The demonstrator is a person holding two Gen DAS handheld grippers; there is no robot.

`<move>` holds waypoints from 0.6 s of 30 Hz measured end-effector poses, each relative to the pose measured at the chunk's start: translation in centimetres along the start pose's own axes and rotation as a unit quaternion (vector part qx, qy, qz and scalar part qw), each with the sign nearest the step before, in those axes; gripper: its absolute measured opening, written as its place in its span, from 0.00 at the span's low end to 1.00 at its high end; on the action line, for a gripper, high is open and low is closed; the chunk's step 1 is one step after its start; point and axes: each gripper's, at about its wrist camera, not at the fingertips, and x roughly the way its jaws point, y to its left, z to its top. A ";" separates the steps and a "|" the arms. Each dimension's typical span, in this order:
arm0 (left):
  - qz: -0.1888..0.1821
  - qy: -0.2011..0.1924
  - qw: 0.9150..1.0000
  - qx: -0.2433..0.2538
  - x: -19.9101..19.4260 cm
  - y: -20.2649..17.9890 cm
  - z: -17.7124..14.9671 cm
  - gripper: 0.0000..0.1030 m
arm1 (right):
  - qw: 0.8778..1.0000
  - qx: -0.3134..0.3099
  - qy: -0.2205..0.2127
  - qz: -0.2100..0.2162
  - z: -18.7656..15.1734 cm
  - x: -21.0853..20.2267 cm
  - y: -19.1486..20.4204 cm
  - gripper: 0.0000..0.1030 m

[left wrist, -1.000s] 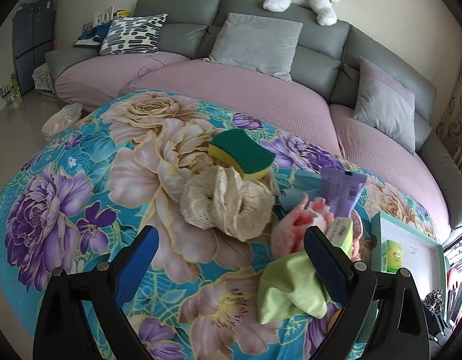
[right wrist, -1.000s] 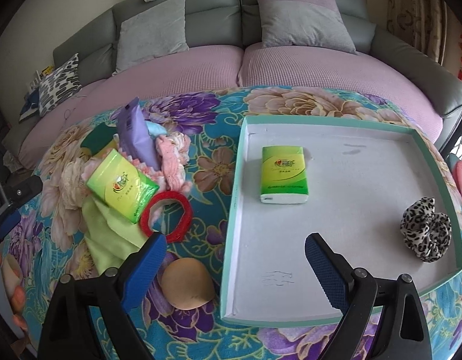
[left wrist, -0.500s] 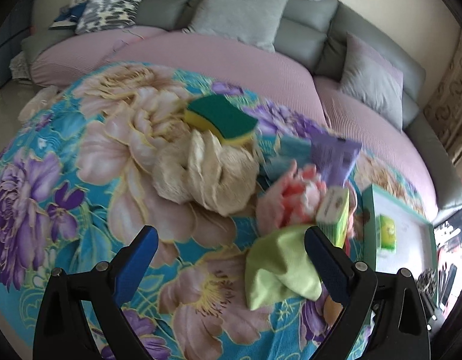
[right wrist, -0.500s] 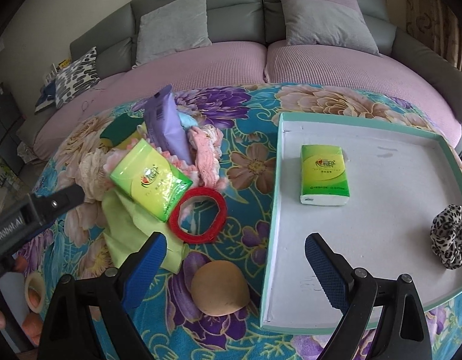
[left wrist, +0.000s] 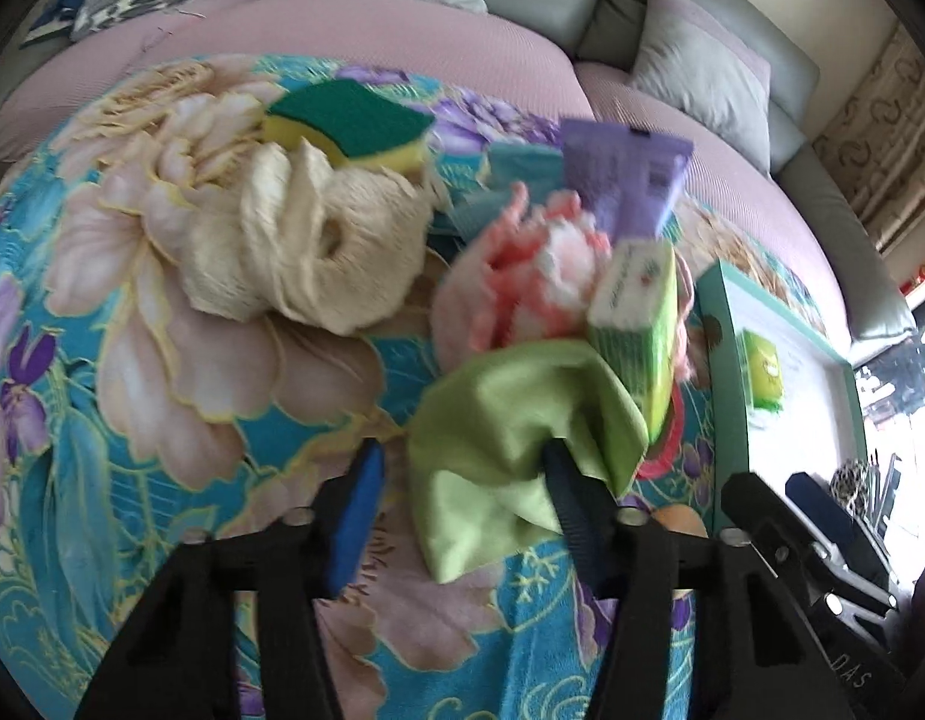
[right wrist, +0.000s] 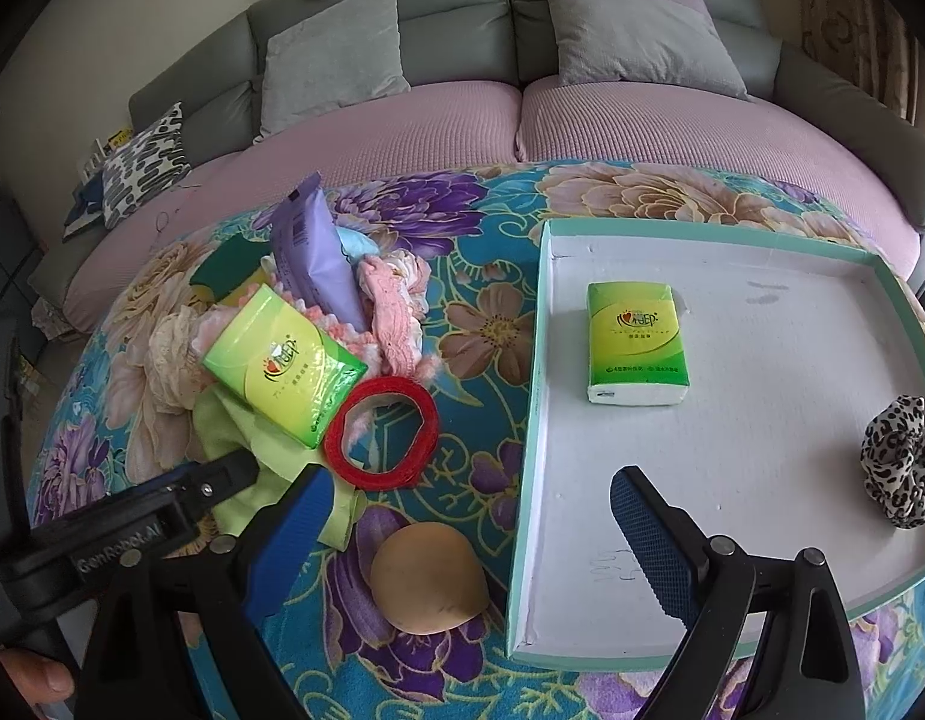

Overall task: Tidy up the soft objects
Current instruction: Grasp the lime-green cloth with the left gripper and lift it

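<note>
Covering the table, a turquoise floral-print cloth carries a shallow white tray with a teal rim, which holds a green tissue pack and a leopard-print fabric scrunchie. Beside the tray, in the pile, a crumpled lime-green cloth lies under a second green tissue pack. The left gripper is closing with that cloth between its fingers. The right gripper hovers wide open over the tray's edge, holding nothing.

cloth: lime green | ring: red | scrunchie: leopard print | sponge: seemingly green-on-yellow
</note>
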 end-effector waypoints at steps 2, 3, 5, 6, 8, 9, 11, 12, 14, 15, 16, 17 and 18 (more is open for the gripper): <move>-0.006 0.005 1.000 0.005 0.2 -0.3 -0.2 0.37 | 1.000 0.001 0.000 -0.001 0.0 0.0 0.0 0.93; -0.009 0.005 1.000 0.008 0.1 -0.4 -0.3 0.31 | 1.000 0.002 0.001 -0.001 0.0 0.0 0.0 0.93; -0.016 0.004 1.000 0.012 -0.1 -0.7 -0.4 0.26 | 1.000 0.003 0.001 0.000 0.0 0.1 -0.1 0.93; -0.018 0.002 1.000 0.015 -0.3 -0.9 -0.4 0.23 | 1.000 0.003 0.001 0.000 0.0 0.1 -0.1 0.93; -0.021 -0.002 1.000 0.019 -0.7 -1.0 -0.5 0.22 | 1.000 0.003 0.001 0.001 0.0 0.0 -0.2 0.93; -0.023 -0.004 1.000 0.019 -0.9 -1.1 -0.5 0.21 | 1.000 0.004 0.000 0.001 0.0 0.0 -0.2 0.93; -0.026 -0.011 0.999 0.018 -1.4 -1.0 -0.4 0.17 | 1.000 0.005 0.001 0.001 0.0 0.0 -0.2 0.93; -0.029 -0.015 0.999 0.018 -1.7 -1.0 -0.5 0.17 | 1.000 0.005 0.001 0.001 0.0 0.0 -0.3 0.93; -0.033 -0.025 0.999 0.016 -2.5 -1.0 -0.4 0.17 | 1.000 0.007 0.001 0.002 0.0 0.0 -0.3 0.93; -0.033 -0.030 0.999 0.016 -2.9 -1.0 -0.4 0.15 | 1.000 0.008 0.001 0.002 0.0 0.0 -0.4 0.93; -0.032 -0.036 0.999 0.017 -3.3 -0.9 -0.4 0.13 | 1.000 0.008 0.001 0.002 0.0 0.0 -0.4 0.93; -0.033 -0.040 0.999 0.016 -3.6 -0.9 -0.3 0.12 | 1.000 0.008 0.001 0.002 0.0 0.0 -0.4 0.93; -0.036 -0.046 0.998 0.014 -4.0 -0.8 -0.3 0.11 | 1.000 0.009 0.001 0.003 0.0 0.0 -0.4 0.93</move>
